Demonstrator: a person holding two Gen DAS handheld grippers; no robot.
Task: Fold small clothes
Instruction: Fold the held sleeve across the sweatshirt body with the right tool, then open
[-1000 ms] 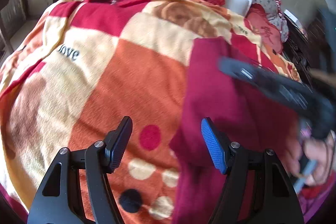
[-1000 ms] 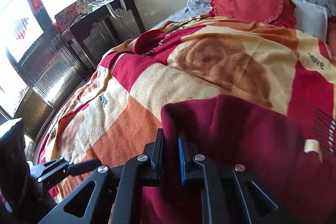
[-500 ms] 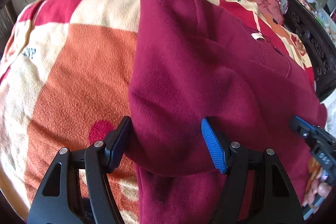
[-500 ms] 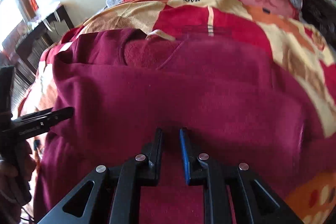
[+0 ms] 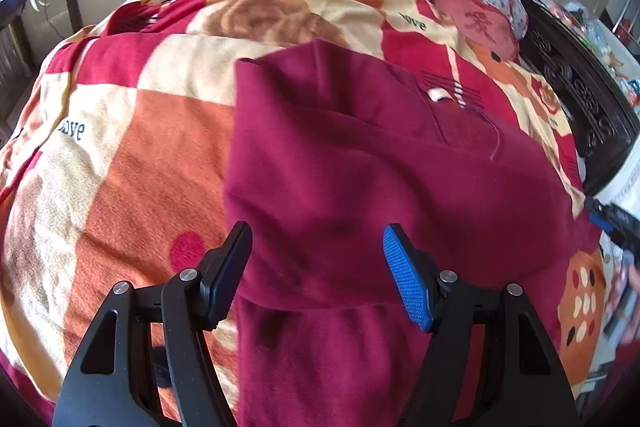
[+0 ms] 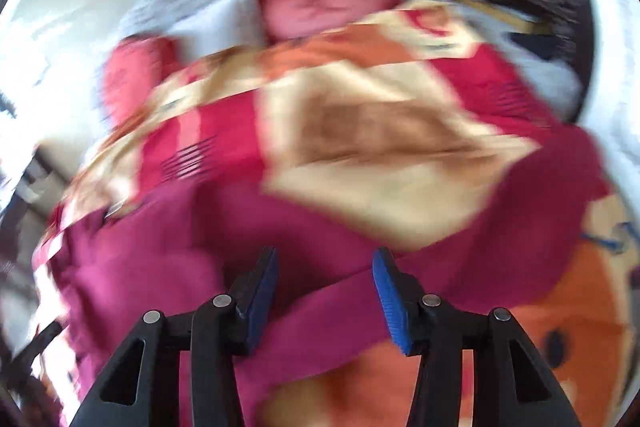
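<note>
Maroon garment (image 5: 360,179) lies lengthwise along blanket (image 5: 120,155).

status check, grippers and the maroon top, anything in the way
Left gripper open over the maroon top. Right gripper opening, nothing pinched, its view blurred. Top part folded on the blanket. Nothing in the way.

Right-wrist view smeared — blanket (image 6: 384,155) and pillows (image 6: 320,7) indistinct.

Matt fleecy maroon garment (image 5: 360,167), plush blanket (image 5: 132,163), dark carved wood bedframe (image 5: 580,95)
</note>
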